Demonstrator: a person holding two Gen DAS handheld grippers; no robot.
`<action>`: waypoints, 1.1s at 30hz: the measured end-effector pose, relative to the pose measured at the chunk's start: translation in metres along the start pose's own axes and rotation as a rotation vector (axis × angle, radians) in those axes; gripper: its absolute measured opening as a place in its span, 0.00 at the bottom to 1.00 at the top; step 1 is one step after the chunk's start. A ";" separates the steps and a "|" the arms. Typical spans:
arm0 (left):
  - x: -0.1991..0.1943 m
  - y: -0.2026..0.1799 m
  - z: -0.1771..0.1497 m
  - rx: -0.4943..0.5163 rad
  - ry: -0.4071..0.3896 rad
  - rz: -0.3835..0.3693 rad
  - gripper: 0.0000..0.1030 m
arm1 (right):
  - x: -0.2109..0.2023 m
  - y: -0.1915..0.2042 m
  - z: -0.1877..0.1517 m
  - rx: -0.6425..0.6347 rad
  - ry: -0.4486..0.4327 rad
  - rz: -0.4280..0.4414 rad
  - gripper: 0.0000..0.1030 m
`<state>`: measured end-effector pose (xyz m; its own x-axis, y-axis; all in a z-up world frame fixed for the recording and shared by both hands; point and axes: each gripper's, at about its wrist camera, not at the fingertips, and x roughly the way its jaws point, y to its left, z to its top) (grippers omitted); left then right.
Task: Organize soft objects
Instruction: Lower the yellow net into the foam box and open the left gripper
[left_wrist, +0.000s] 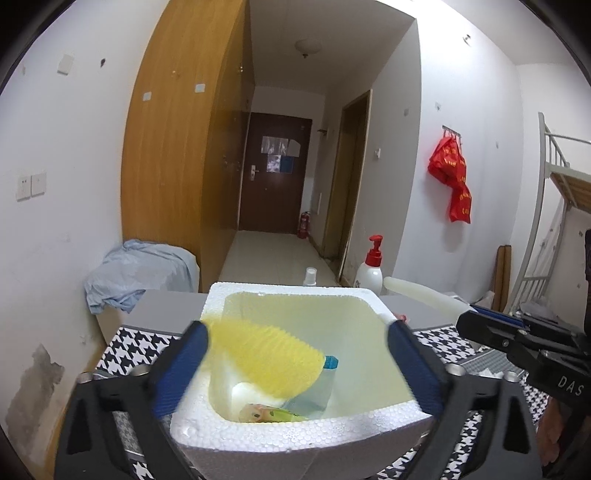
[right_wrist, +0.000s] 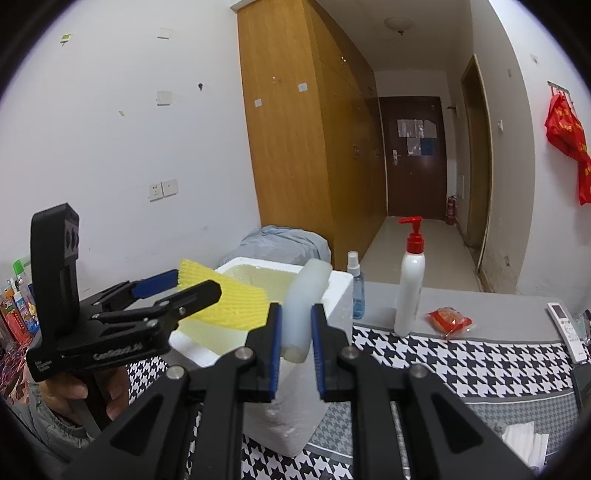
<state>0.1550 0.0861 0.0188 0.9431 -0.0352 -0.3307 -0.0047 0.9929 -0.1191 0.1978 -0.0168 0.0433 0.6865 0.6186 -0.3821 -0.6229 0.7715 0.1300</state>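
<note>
I am keeping the left claw spread wide over the white foam box; the yellow foam net is lying loose between its fingers, inside the box. My right claw is pinching a white foam tube.

A white pump bottle with a red top stands on the tabletop beside a small spray bottle; a remote control lies well apart.

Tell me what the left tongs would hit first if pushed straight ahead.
Probably the yellow foam net between the open left tongs, then the far inner wall of the white foam box. Depth is hard to judge.
</note>
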 end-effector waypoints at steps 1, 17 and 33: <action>0.000 0.000 0.000 0.006 0.001 -0.002 0.97 | 0.000 0.000 0.000 0.001 0.000 0.000 0.18; -0.026 0.018 0.000 -0.006 -0.059 0.051 0.99 | 0.006 0.010 0.003 -0.017 0.003 0.006 0.18; -0.044 0.042 -0.003 -0.011 -0.061 0.123 0.99 | 0.028 0.034 0.012 -0.058 0.007 0.039 0.18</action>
<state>0.1125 0.1291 0.0255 0.9537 0.0936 -0.2858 -0.1246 0.9879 -0.0921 0.2003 0.0286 0.0482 0.6584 0.6470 -0.3846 -0.6702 0.7365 0.0917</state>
